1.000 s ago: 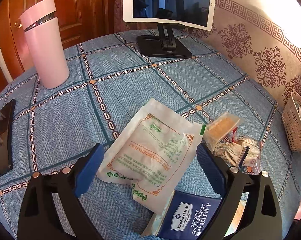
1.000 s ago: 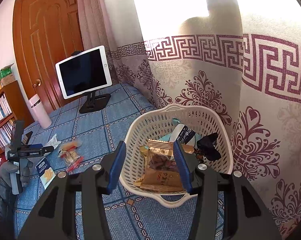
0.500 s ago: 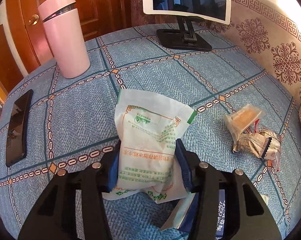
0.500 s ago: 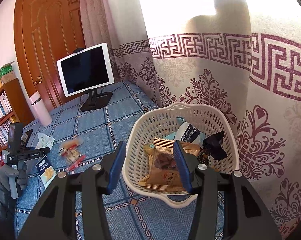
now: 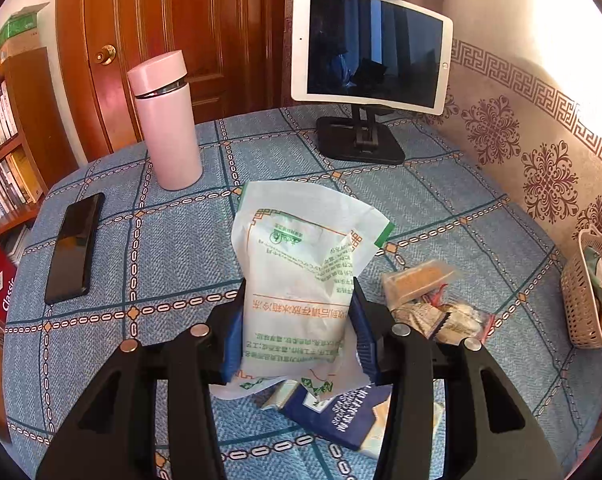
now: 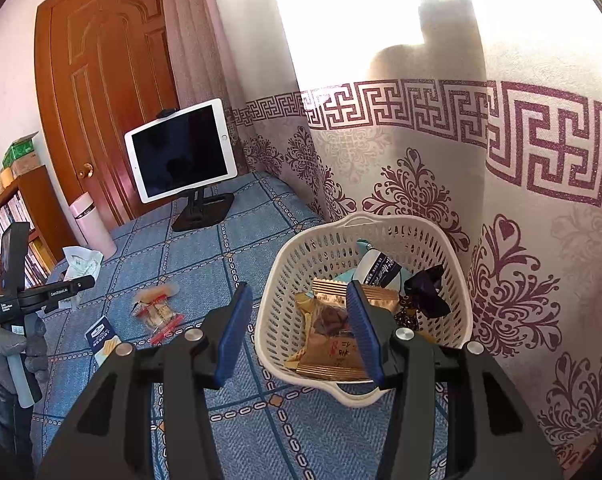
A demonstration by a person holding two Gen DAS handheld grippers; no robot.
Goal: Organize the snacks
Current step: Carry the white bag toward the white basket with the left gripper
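My left gripper (image 5: 297, 290) is closing its jaws on a white snack bag (image 5: 301, 272) with green and orange print. Both pads press its sides, and the bag stands upright, lifted off the blue tablecloth. Below it lies a dark blue cracker pack (image 5: 341, 412), and a few small clear-wrapped snacks (image 5: 429, 300) lie to the right. My right gripper (image 6: 297, 286) hangs open, with nothing in it, over the near rim of a white basket (image 6: 301, 248). The basket holds several snack packets, a brown one (image 6: 329, 344) among them. The right wrist view also shows the lifted bag (image 6: 81, 260) far left.
A pink flask (image 5: 167, 120), a tablet on a black stand (image 5: 369, 48) and a black phone (image 5: 75, 248) stand or lie on the far side of the table. A patterned curtain (image 6: 501, 200) hangs right behind the basket. A bookshelf (image 5: 5, 152) stands left of the table.
The left gripper's wide jaws came together on the white bag and raised it from lying flat to standing upright. The right gripper stayed over the basket.
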